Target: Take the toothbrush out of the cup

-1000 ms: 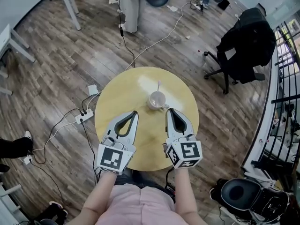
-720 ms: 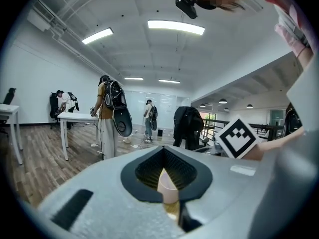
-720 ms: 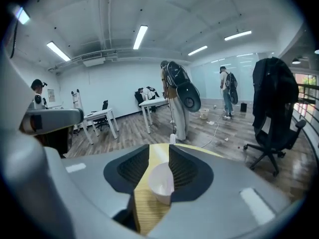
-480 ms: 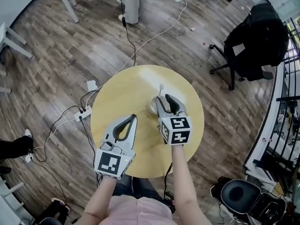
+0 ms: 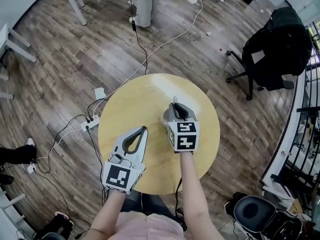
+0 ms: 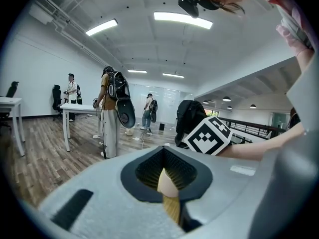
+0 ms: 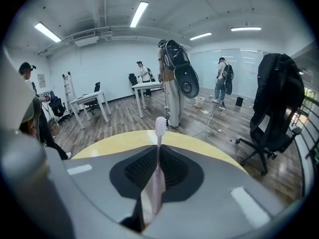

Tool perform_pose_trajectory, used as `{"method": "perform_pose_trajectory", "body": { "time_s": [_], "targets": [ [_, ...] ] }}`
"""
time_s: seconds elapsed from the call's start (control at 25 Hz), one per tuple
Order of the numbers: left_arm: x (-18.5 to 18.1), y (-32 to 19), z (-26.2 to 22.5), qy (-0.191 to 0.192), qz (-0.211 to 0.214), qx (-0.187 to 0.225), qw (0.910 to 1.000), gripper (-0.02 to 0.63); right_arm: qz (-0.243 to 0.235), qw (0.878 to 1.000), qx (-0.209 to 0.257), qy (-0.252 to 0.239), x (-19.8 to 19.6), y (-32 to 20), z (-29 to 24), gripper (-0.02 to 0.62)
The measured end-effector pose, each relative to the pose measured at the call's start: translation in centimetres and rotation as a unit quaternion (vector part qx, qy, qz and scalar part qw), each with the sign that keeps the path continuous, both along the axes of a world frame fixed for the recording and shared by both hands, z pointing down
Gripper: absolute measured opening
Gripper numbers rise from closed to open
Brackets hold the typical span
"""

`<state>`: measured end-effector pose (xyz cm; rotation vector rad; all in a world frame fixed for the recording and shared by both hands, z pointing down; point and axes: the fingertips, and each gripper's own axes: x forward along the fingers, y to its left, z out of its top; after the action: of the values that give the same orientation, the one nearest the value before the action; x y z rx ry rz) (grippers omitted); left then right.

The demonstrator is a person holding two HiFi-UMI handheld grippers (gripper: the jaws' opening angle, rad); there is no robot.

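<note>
The right claw (image 5: 178, 107), its jaws just closed, pinches the handle of the toothbrush (image 7: 158, 131), which stands in the cup (image 5: 165, 118) on the worktop (image 5: 131, 100). It is best drawn straight up along its handle so the cup stays put. The brush stands near upright, bristles uppermost. The left claw (image 5: 144, 129) sits clenched and empty beside the cup.

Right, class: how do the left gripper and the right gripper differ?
The right gripper is over the cup, its jaws having just closed in on the toothbrush between them; the left gripper's jaws are together, empty. The left gripper sits nearer the table's edge; the right gripper mid-table. Both carry marker cubes.
</note>
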<state>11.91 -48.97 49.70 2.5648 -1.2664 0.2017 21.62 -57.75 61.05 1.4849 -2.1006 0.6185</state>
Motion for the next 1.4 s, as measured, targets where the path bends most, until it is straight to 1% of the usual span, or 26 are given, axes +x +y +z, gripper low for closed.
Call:
{"method": "perform_pose_trajectory", "body": {
  "time_s": [0.08, 0.24, 0.4, 0.48, 0.56, 0.72, 0.88, 1.0, 1.16, 1.28, 1.4],
  "targets": [
    [-0.3, 0.1, 0.3, -0.014, 0.003, -0.013, 0.9998, -0.005, 0.002, 1.0, 0.002, -0.008, 0.1, 0.1, -0.3, 0.018],
    [-0.4, -0.4, -1.1, 0.012, -0.002, 0.015, 0.9998, -0.005, 0.006, 0.999, 0.029, -0.019, 0.3, 0.4, -2.1, 0.018],
    [-0.9, -0.4, -2.9, 0.016, -0.002, 0.033, 0.9993, -0.005, 0.017, 0.996, 0.071, -0.042, 0.2, 1.2, -5.5, 0.018],
    [-1.1, -0.1, -3.9, 0.01, 0.002, 0.037, 0.9993, -0.005, 0.023, 0.993, 0.099, -0.059, 0.3, 2.2, -7.8, 0.018],
    [-1.2, 0.1, -5.0, 0.011, 0.006, 0.05, 0.9987, -0.005, 0.026, 0.989, 0.13, -0.07, 0.3, 3.5, -10.3, 0.018],
    [-2.0, 1.0, -7.1, 0.008, 0.009, 0.066, 0.9977, -0.005, 0.035, 0.98, 0.183, -0.075, 0.3, 6.9, -14.8, 0.018],
    [-1.7, 2.3, -10.1, 0.032, 0.011, 0.08, 0.9962, -0.005, 0.048, 0.971, 0.222, -0.081, 1.2, 10.3, -18.7, 0.018],
    [-1.4, 3.7, -12.4, 0.03, 0.023, 0.108, 0.9934, -0.005, 0.053, 0.963, 0.248, -0.09, 1.5, 12.5, -21.2, 0.018],
    [-2.1, 5.5, -14.4, 0.025, 0.027, 0.139, 0.9896, -0.005, 0.051, 0.953, 0.283, -0.098, 0.5, 15.4, -24.1, 0.018],
    [-2.6, 6.8, -15.8, 0.029, 0.024, 0.16, 0.9864, -0.005, 0.035, 0.95, 0.294, -0.096, -0.6, 17.6, -24.9, 0.018],
    [-2.9, 8.2, -17.6, 0.044, 0.019, 0.195, 0.9797, -0.005, 0.021, 0.951, 0.294, -0.094, -1.8, 19.6, -24.9, 0.018]
  ]
}}
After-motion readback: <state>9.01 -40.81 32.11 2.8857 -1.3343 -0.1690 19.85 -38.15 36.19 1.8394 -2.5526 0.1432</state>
